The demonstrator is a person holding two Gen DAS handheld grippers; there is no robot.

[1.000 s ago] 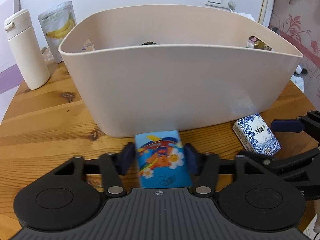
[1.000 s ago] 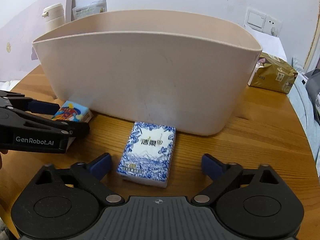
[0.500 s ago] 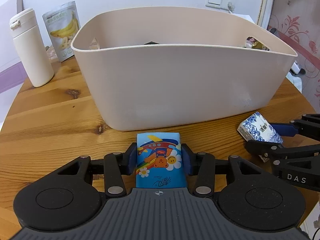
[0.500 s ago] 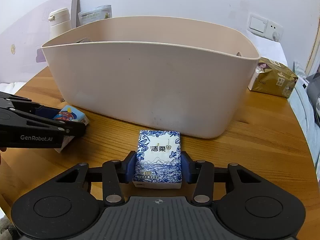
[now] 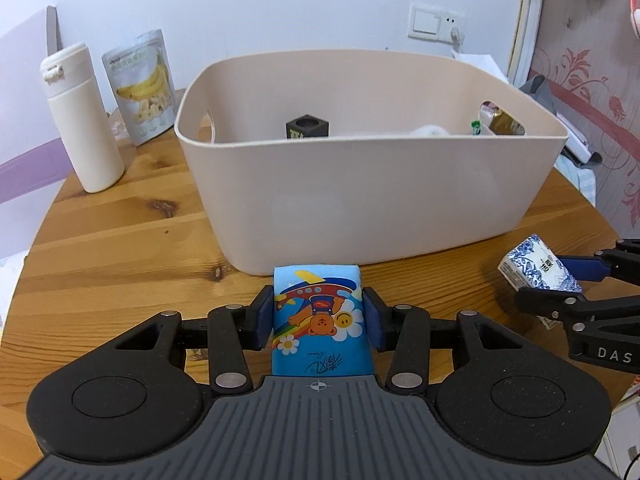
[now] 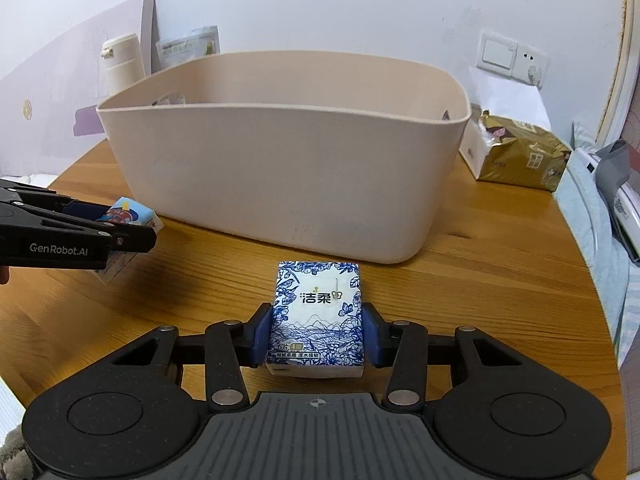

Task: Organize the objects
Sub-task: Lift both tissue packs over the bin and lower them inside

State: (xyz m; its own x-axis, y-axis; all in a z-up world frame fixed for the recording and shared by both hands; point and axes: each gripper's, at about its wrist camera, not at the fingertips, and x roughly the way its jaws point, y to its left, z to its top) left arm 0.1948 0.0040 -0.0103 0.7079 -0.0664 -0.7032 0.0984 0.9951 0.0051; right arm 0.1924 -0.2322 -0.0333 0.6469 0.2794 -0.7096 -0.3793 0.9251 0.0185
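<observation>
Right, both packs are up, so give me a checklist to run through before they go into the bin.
1. Left claw clamped on the cartoon tissue pack: ok, pads press both sides.
2. Right claw clamped on the blue-and-white tissue pack: ok, gripped at both sides.
3. Both packs clear of the table: cannot tell; each sits low in front of the bin.
4. Bin rim unobstructed: ok, the top is open.
5. Room inside the bin: ok; a small black box and a white item lie at the back, with space left.
6. Claws apart from each other: ok, they sit side by side with a gap.
</observation>
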